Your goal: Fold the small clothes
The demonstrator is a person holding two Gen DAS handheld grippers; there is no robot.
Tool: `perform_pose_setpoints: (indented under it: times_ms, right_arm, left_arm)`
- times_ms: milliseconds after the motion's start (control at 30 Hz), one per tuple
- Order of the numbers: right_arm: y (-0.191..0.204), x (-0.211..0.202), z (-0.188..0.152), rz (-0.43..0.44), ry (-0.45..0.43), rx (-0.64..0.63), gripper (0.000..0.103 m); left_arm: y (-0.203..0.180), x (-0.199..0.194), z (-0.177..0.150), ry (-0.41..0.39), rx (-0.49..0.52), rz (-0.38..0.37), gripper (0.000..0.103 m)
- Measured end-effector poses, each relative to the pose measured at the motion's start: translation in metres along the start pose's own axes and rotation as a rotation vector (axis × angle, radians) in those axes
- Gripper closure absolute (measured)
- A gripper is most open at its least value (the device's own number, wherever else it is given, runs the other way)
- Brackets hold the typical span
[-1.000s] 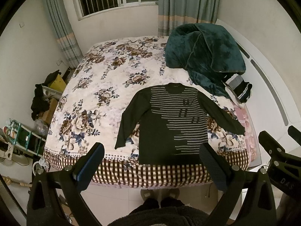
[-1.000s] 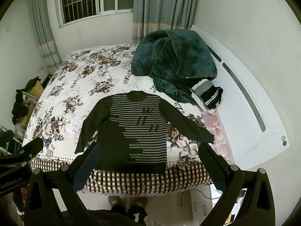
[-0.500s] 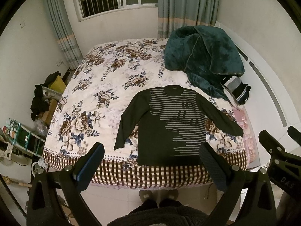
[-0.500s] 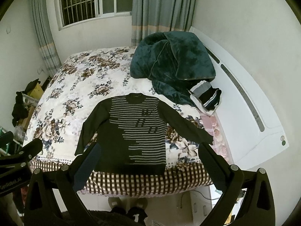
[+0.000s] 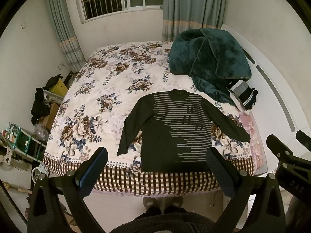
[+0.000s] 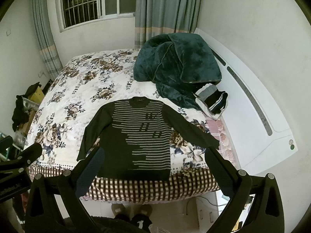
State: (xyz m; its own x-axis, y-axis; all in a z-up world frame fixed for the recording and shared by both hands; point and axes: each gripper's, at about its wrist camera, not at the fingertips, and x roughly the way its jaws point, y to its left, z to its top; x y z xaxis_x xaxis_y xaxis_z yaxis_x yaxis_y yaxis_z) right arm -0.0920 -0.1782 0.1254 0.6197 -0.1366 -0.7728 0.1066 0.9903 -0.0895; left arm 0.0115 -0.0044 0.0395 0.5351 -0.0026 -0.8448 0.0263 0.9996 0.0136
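While both grippers, left (image 5: 155, 171) and right (image 6: 153, 171), stay parted and empty, the dark striped knit sweater (image 5: 176, 130) has receded slightly; folding remains unstarted.

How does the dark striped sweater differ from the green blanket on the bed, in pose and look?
The striped sweater lies spread flat with both sleeves out; the green blanket sits bunched in a heap. The sweater is dark with pale stripes and lies at the near edge of the bed; the blanket is plain teal plush and lies farther back. Both rest on the floral cover, untouched by either open gripper.
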Motion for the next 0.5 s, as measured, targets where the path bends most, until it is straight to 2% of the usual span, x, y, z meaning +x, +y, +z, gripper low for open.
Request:
perform_pose_setpoints:
  times_ms: [333, 433, 500]
  right_arm:
    - [-0.005, 0.004, -0.004, 0.008, 0.012, 0.022, 0.000]
    - [-0.018, 0.025, -0.005, 0.034, 0.039, 0.076, 0.000]
    - [-0.031, 0.049, -0.006, 0.016, 0.071, 0.129, 0.000]
  left_arm:
    - [0.002, 0.008, 0.005, 0.003, -0.001, -0.014, 0.000]
    - [0.006, 0.027, 0.008, -0.024, 0.006, 0.016, 0.000]
    - [0.009, 0.051, 0.012, -0.037, 0.010, 0.026, 0.000]
